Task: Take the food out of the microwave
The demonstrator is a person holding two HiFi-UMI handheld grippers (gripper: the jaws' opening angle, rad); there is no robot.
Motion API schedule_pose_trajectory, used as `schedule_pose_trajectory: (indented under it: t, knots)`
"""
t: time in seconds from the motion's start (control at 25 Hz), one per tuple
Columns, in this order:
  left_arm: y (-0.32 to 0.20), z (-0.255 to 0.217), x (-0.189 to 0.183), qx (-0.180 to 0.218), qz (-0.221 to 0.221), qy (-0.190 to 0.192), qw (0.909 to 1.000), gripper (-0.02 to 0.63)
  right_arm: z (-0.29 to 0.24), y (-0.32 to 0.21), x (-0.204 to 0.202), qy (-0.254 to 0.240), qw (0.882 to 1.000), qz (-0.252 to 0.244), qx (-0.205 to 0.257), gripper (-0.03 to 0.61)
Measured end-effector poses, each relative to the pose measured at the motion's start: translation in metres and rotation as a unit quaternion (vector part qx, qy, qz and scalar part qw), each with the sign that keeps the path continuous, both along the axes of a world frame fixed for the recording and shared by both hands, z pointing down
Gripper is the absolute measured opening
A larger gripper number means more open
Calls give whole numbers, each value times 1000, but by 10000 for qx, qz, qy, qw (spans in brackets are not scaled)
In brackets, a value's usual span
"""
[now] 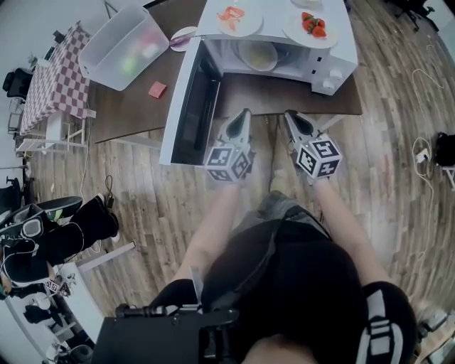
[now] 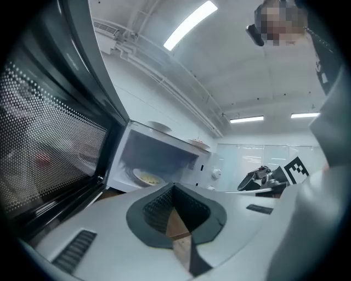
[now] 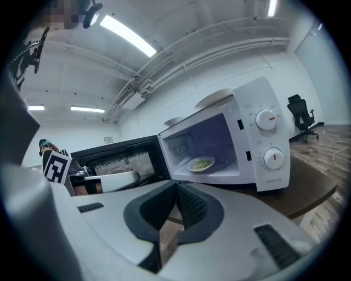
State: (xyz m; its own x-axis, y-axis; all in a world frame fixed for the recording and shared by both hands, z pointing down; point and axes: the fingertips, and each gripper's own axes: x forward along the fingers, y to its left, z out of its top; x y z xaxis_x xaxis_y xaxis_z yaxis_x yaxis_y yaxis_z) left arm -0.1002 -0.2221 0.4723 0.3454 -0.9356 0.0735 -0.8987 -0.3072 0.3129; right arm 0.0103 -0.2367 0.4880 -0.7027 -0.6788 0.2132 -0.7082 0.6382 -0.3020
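A white microwave [image 1: 334, 60] stands on the brown table with its door [image 1: 192, 106] swung open to the left. Inside it lies a white plate of pale yellow food [image 1: 257, 55], also seen in the left gripper view [image 2: 146, 177] and the right gripper view [image 3: 200, 163]. My left gripper [image 1: 242, 114] and right gripper [image 1: 290, 115] are side by side in front of the table edge, short of the microwave. Both are shut with nothing between the jaws. The left gripper [image 2: 174, 186] and the right gripper [image 3: 176, 185] point at the open cavity.
Two plates sit on the microwave's top: one with orange food [image 1: 237, 18], one with red pieces [image 1: 311, 27]. A clear plastic bin [image 1: 125, 48] and a small red block [image 1: 157, 89] are on the table's left. A checkered table [image 1: 53, 82] stands further left.
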Motion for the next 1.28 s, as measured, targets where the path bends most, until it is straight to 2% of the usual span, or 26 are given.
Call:
schedule_pose_trajectory:
  t: [0.36, 0.44, 0.6, 0.76, 1.0, 1.08, 1.16, 1.28]
  knots:
    - [-38, 3, -7, 61, -230, -26, 9997, 2, 7, -46, -14, -122, 9996, -223, -135, 3]
    - [-45, 4, -8, 89, -296, -13, 9995, 2, 14, -54, -18, -174, 9991, -288, -257, 54]
    - [-58, 2, -11, 170, -377, 18, 9991, 2, 19, -69, -27, -347, 9976, -325, -502, 54]
    - [-66, 0, -13, 221, -421, 159, 9987, 2, 26, -80, -34, -456, 9959, -251, -735, 53]
    - [-85, 8, -13, 225, -238, 205, 9993, 2, 41, -100, -46, -592, 9917, -48, -1137, 54]
    - [-90, 11, -16, 191, -179, 223, 9994, 2, 45, -108, -51, -759, 9881, 84, -1338, 54]
    - [-95, 16, -19, 139, -122, 232, 9996, 2, 47, -114, -57, -1002, 9830, 190, -1525, 86]
    - [-107, 24, -21, 53, -44, 214, 9997, 2, 45, -128, -63, -1365, 9752, 395, -1698, 87]
